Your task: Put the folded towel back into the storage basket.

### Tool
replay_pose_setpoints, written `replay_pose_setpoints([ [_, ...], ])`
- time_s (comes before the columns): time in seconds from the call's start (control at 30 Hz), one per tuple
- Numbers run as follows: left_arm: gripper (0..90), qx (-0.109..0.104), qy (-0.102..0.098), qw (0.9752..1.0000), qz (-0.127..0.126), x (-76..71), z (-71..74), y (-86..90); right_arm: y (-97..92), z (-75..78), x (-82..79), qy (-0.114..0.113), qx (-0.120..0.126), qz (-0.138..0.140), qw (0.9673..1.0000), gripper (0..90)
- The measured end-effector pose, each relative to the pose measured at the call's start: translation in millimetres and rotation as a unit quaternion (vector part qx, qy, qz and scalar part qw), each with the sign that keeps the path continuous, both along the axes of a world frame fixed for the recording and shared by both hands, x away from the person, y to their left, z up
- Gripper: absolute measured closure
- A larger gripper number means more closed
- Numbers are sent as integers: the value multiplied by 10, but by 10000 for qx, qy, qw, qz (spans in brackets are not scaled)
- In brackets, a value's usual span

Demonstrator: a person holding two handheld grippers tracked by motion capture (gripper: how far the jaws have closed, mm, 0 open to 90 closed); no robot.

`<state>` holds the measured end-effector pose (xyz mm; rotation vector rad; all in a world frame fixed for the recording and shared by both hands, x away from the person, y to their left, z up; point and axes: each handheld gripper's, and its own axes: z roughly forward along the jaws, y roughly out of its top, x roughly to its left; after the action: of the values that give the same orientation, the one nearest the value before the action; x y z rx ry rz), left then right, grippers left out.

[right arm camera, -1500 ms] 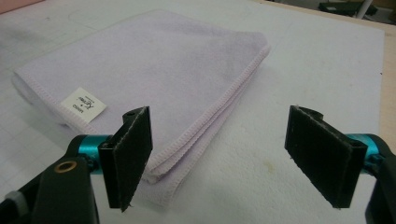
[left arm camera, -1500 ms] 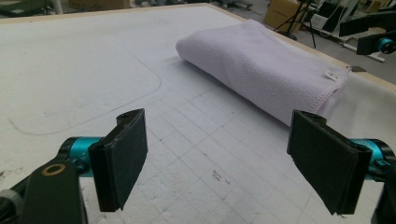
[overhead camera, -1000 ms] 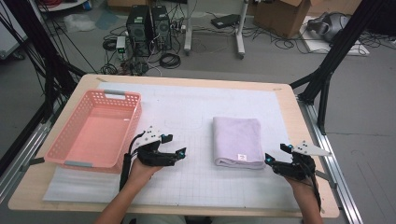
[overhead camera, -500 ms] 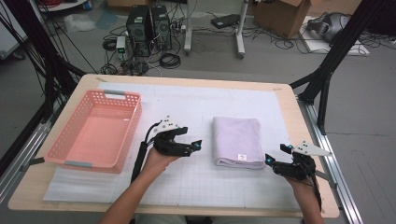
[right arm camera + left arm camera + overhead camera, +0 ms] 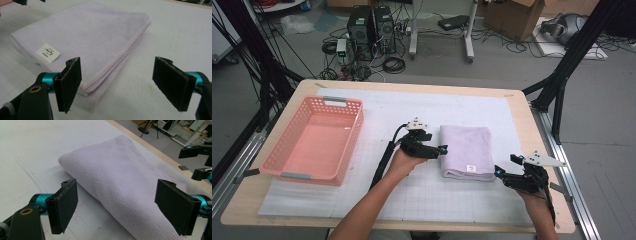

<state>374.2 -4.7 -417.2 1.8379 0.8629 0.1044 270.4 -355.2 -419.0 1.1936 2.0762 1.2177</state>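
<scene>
white mat (image 5: 377, 200) is carrying a folded towel (image 5: 466, 151) right of centre, left gripper (image 5: 443, 149) reaching its left fold, right gripper (image 5: 501, 172) nearing its near-right corner, both wide open and empty, likely needing to close on it next.

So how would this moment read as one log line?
left gripper: open, at folded lilac towel | right gripper: open, near corner | pink plastic basket: empty
</scene>
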Motion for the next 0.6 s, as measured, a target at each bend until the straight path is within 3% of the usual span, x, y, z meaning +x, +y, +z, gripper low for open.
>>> replay_pose_setpoints([
  [0.2,199,69,339,9992,178,93,-127,-126,6,-10,10,19,23,49,10000,223],
  [0.43,241,389,453,9982,64,122,-177,-319,3,-11,13,19,42,62,10000,223],
  [0.6,255,581,497,9971,40,121,-234,-366,7,-12,16,20,33,101,9999,223],
])
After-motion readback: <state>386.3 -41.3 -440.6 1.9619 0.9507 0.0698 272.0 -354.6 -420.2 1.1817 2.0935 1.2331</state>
